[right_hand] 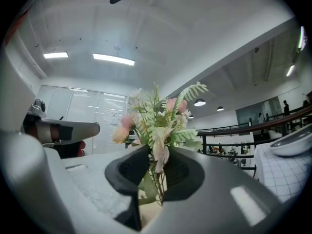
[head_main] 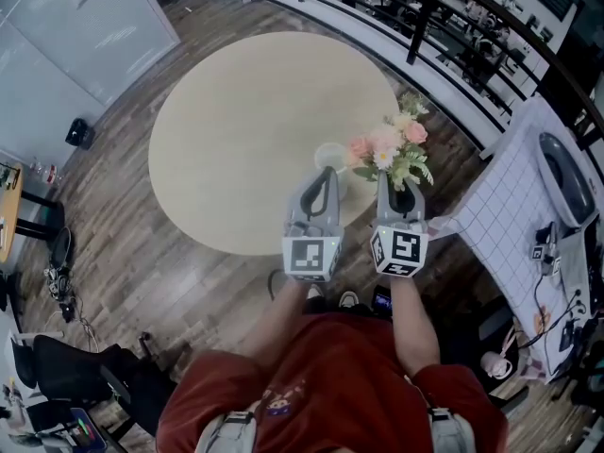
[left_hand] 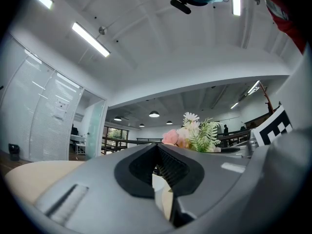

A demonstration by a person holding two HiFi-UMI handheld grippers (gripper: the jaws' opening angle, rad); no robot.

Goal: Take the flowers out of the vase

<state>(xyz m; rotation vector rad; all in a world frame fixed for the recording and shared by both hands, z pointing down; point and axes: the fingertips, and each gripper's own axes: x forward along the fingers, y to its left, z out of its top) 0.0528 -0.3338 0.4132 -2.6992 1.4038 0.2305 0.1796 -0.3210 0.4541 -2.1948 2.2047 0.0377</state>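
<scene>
Holding flowers (head_main: pixel 389 147) by the stems: right claw (right_hand: pixel 157 174) pinched on them, blooms upright, just right of the vase (head_main: pixel 329 156), apparently clear of its mouth | left claw (left_hand: pixel 160 179) clamped on the vase, likely steadying it at the worktop (head_main: pixel 236 111) near edge | grid-cloth table (head_main: pixel 510 215) and railing (head_main: pixel 453 26) nearby, neither obstructing.

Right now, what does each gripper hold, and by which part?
The right gripper grips the flower bunch by its stems. The left gripper seems to grip the white vase by its side.
</scene>
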